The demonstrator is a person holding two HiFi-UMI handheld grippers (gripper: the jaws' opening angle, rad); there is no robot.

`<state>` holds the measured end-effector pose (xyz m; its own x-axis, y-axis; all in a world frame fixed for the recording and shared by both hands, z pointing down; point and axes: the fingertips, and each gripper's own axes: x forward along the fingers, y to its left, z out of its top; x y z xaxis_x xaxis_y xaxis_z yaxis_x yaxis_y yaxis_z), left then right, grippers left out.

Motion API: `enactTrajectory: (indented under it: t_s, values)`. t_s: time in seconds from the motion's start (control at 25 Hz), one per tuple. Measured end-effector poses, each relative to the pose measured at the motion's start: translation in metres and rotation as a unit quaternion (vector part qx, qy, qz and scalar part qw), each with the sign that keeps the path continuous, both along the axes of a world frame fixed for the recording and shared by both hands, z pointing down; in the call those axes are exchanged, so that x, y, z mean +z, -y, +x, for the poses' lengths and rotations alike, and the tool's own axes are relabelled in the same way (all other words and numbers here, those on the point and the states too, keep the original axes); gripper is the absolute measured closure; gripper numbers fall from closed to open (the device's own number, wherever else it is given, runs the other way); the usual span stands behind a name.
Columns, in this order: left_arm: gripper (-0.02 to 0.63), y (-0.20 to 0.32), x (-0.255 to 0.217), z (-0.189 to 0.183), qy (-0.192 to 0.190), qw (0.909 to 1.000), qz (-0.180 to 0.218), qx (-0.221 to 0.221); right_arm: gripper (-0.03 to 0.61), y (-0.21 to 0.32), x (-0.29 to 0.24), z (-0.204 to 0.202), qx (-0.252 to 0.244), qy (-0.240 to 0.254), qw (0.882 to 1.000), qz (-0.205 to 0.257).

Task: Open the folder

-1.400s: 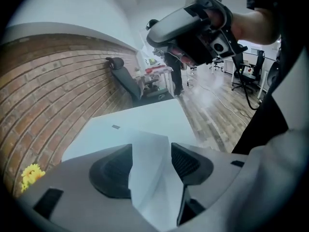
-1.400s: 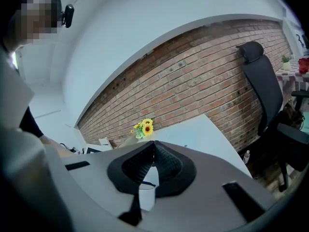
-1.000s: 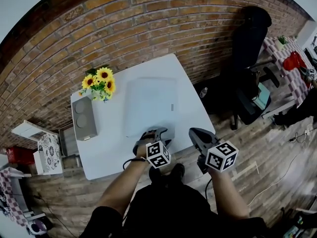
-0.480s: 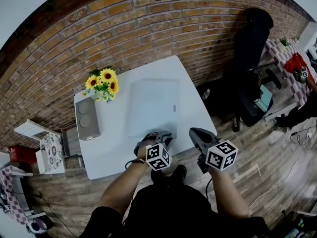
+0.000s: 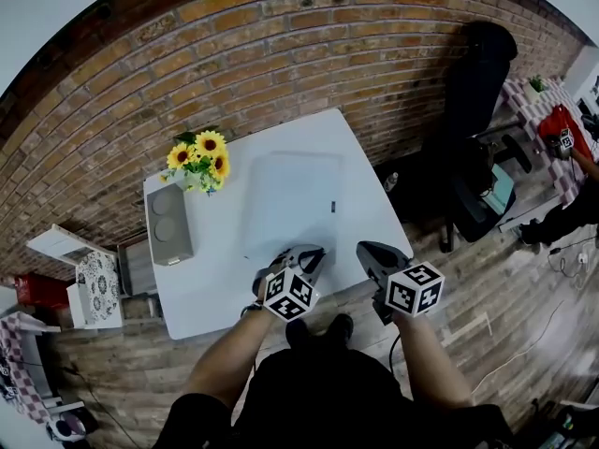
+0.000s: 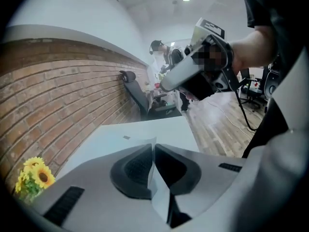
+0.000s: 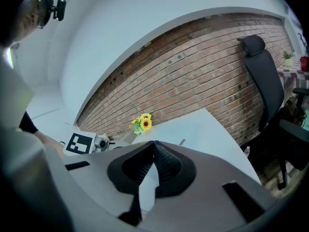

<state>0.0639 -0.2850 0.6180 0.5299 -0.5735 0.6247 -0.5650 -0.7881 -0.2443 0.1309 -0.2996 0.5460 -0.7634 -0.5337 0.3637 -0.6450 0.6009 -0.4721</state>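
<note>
The folder (image 5: 290, 204) is a pale, flat plastic case lying on the white table (image 5: 206, 288). My left gripper (image 5: 314, 253) is at the folder's near edge. Its jaws have just been closing, and in the left gripper view the left gripper (image 6: 153, 146) is shut on the thin edge of the folder cover (image 6: 145, 142), which stands a little off the table. My right gripper (image 5: 367, 251) hovers beside it over the table's near right corner. The right gripper (image 7: 154, 143) has its jaws together with nothing between them.
A bunch of sunflowers (image 5: 198, 162) and a grey box (image 5: 168, 225) stand at the table's left side. A brick wall runs behind the table. A black office chair (image 5: 473, 92) stands to the right on the wooden floor.
My left gripper has lifted slightly and tilted at the folder's near edge. The right gripper has stayed where it was.
</note>
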Motion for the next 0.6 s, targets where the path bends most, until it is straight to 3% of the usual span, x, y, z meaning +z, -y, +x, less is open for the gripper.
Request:
enactTrajectory:
  t_s: [0.36,0.6]
  values:
    - [0.589,0.003,-0.034,-0.02,-0.072,0.9971,0.016,-0.018,0.561,-0.004,0.018,-0.022,0.005,-0.056,0.998,-0.004]
    - [0.588,0.009,-0.072,-0.015,-0.131,0.9903,0.04,-0.019,0.557,-0.008,0.025,-0.029,-0.006,-0.083,0.997,-0.004]
